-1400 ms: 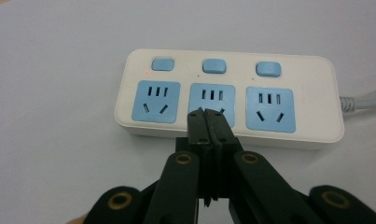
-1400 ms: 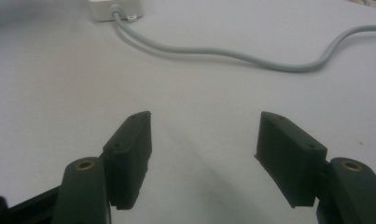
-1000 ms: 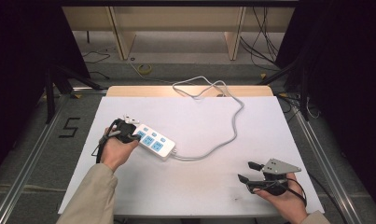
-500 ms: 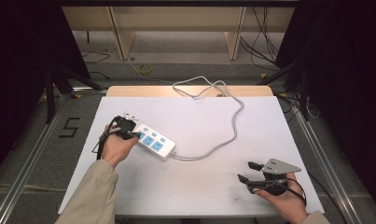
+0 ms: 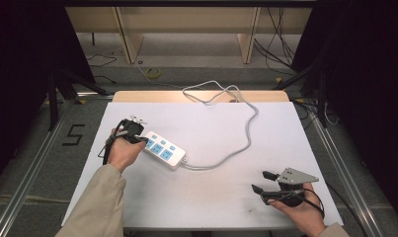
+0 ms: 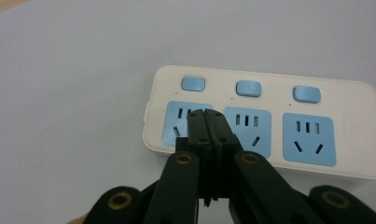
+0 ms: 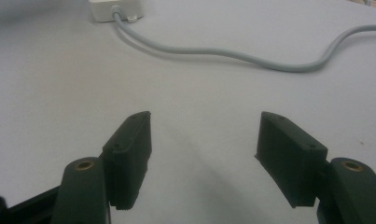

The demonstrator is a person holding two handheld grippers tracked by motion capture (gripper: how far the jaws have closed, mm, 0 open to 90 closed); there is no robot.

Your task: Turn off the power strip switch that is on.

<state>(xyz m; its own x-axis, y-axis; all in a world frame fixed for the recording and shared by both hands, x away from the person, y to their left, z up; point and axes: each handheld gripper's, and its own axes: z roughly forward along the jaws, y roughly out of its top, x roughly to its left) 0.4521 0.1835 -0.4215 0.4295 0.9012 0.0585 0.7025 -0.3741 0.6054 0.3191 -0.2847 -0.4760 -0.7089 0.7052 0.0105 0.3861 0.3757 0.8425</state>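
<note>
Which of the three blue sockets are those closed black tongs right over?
The end blue socket, farthest from the cord: the left tongs overlap it, while the far socket stands uncovered.

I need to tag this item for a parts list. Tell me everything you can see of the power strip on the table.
The power strip is a cream plastic bar with rounded corners, lying flat and slanted on the white table. Its top carries three blue sockets with a blue rocker switch beside each. A grey cable leaves its right end and loops toward the far edge. The shut left gripper hangs over the end socket; whether it touches is unclear.
</note>
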